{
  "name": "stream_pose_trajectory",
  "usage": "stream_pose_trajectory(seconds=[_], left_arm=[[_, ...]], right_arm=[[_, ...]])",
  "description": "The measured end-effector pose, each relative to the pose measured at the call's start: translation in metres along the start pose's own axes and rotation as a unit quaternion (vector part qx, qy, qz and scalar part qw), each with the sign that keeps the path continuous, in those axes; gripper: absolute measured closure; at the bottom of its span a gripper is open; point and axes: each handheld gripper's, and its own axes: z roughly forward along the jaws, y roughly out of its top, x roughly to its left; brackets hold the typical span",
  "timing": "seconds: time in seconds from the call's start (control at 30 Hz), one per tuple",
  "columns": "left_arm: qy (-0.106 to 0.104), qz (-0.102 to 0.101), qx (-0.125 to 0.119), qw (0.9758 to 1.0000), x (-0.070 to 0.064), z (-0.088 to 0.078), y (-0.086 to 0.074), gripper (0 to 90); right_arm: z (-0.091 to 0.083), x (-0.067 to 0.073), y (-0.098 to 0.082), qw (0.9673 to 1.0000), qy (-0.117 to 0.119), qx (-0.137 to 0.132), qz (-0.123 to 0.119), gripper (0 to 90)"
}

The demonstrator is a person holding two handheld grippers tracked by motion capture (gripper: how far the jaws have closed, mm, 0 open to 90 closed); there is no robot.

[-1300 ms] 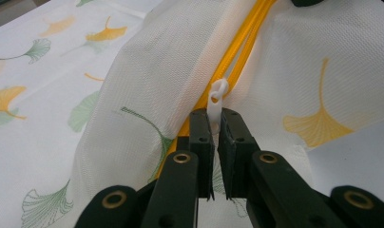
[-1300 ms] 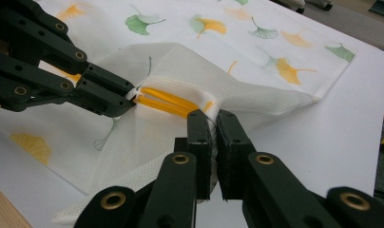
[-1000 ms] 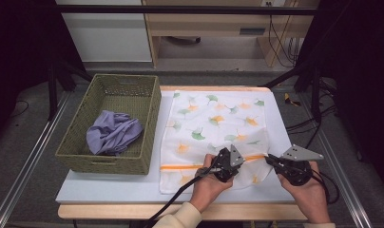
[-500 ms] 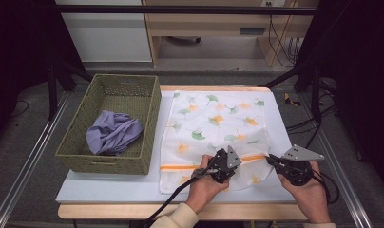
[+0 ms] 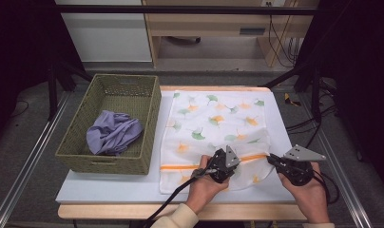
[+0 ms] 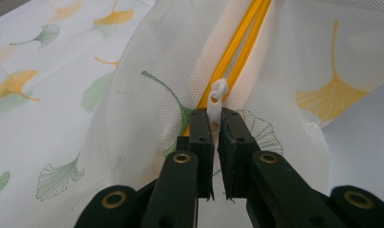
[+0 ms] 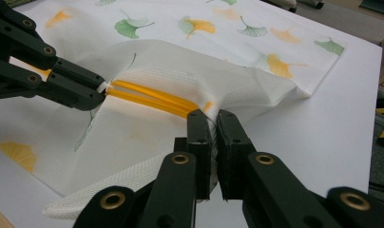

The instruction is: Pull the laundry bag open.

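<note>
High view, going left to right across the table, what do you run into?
Green woven basket holding a crumpled purple cloth → white mesh bag with ginkgo leaf print → left gripper, shut on the zipper pull → right gripper, shut on the bag's edge.

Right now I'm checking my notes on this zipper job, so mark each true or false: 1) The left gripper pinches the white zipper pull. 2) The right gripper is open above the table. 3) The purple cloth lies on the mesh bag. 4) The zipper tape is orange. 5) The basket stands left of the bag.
1) True: the left gripper is shut on the zipper pull.
2) False: the right gripper is shut on the mesh laundry bag.
3) False: the purple cloth lies in the woven basket.
4) True: orange zipper tape.
5) True.
</note>
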Motion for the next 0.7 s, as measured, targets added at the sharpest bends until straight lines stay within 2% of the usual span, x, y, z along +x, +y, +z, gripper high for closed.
stream_pose_trajectory(seconds=[0.3,0.4,0.7], left_arm=[[-0.001,-0.008,-0.01,0.9999,-0.0019,0.0001,0.0015,84.0],[-0.002,-0.005,-0.008,1.0,-0.0004,0.0012,0.0012,84.0],[0.0,-0.019,-0.023,0.9996,0.0004,0.0034,-0.0026,84.0]], right_arm=[[-0.0018,-0.0019,-0.0011,0.9998,-0.004,-0.006,0.016,85.4],[-0.0021,-0.002,-0.0012,0.9999,-0.007,-0.005,0.012,85.4],[-0.0009,-0.0003,-0.0021,0.9998,-0.018,0.002,0.009,85.5]])
